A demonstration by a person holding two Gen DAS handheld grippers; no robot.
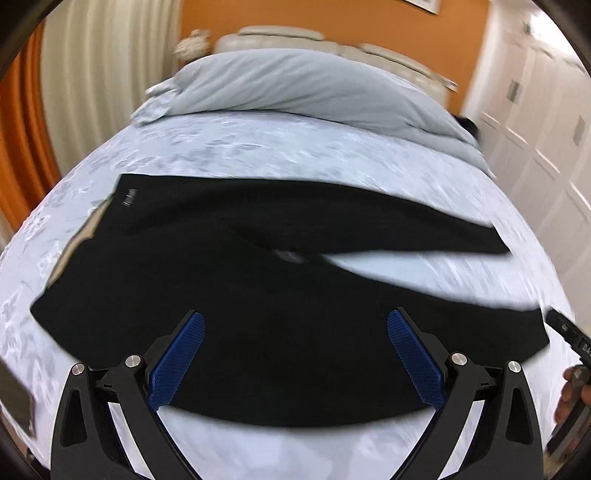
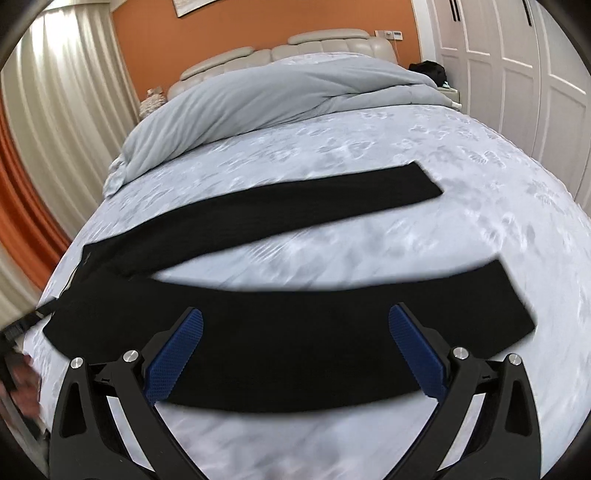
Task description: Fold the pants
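Orange wall (image 2: 280,33), white wardrobe (image 2: 517,55)

The small logo near the waistband of the pants (image 1: 258,332) is blurred and unreadable. The hand (image 1: 570,391) is cut off at the left wrist view's right edge (fingers only). The bed (image 2: 332,155) pattern is smeared by motion.

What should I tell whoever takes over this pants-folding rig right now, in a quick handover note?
Left gripper: open, holding nothing, over the waist end of the black pants.
Right gripper: open, holding nothing, over the near leg.
The pants lie flat on the patterned bedspread, legs spread apart in a V, far leg toward the grey duvet.
Done: pants laid out.
Left: every fold; probably bring one leg onto the other first.
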